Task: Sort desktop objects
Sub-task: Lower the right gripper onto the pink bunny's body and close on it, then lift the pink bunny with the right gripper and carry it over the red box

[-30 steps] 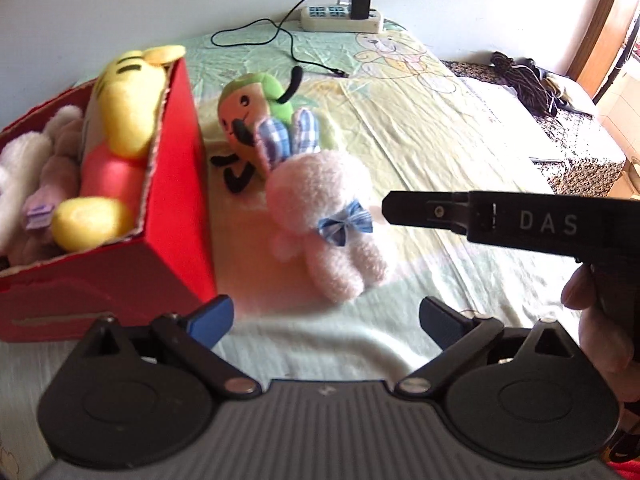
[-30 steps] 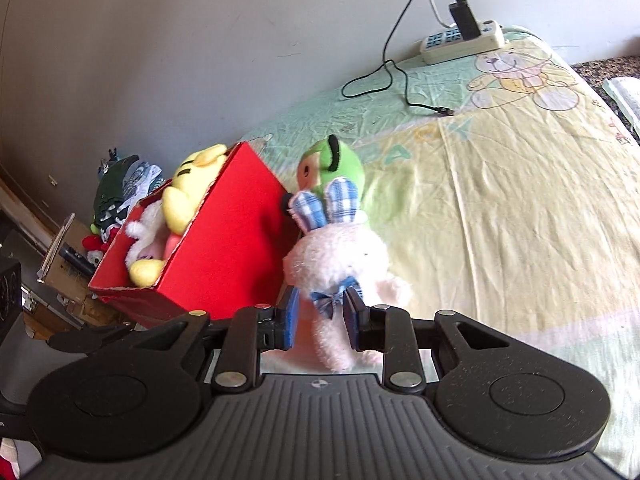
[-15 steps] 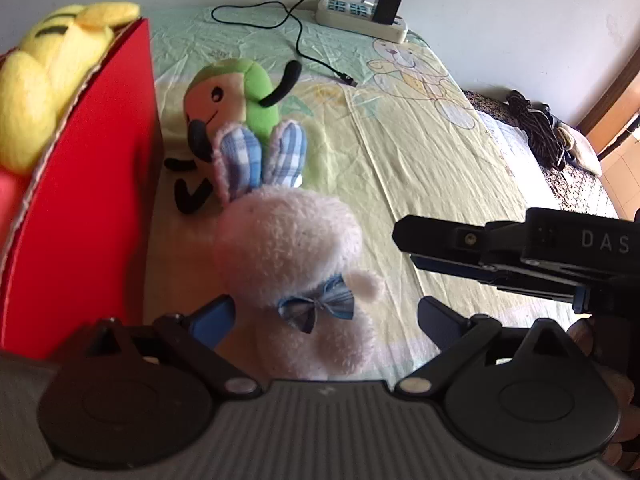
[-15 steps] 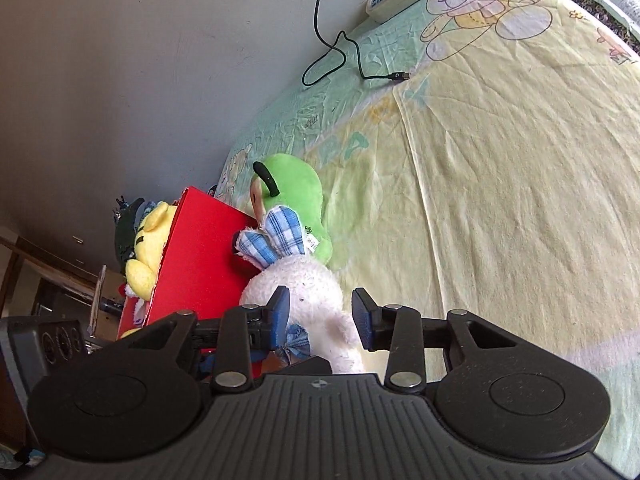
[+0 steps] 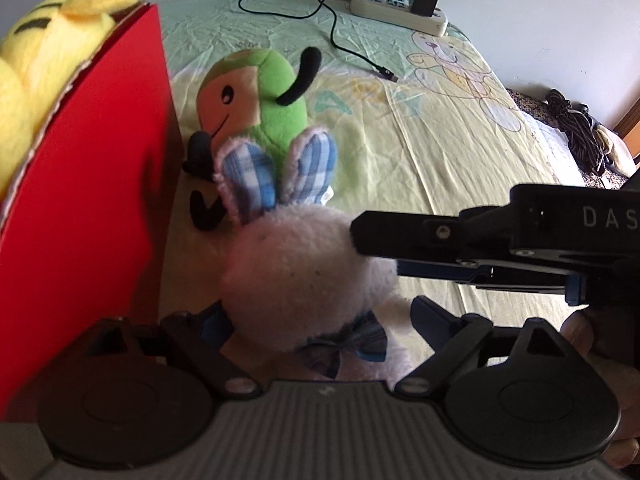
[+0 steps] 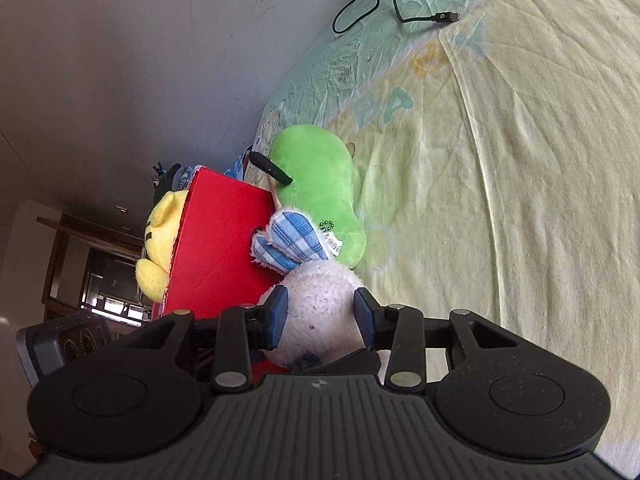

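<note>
Bedding with a pale yellow-green cartoon sheet point(image 5: 400, 152) serves as the work surface, set against a plain wall. At the left a red cardboard box point(image 5: 92, 208) is seen, with a yellow plush point(image 5: 44, 80) already inside. Just beside the box a green plush point(image 5: 264, 96) lies on the sheet. In front of it the pink rabbit plush point(image 5: 304, 272) is found, its checked ears touching the green one. The head of the rabbit is enclosed by the right gripper point(image 6: 320, 312), whose blue pads press its sides; the jaws are partly closed on it. The left gripper point(image 5: 320, 320) is held wide open around the body, grasping nothing. Because the stuffing is soft, the head may slip out when it is lifted, and the ears may drag the green plush or catch on the box wall.
</note>
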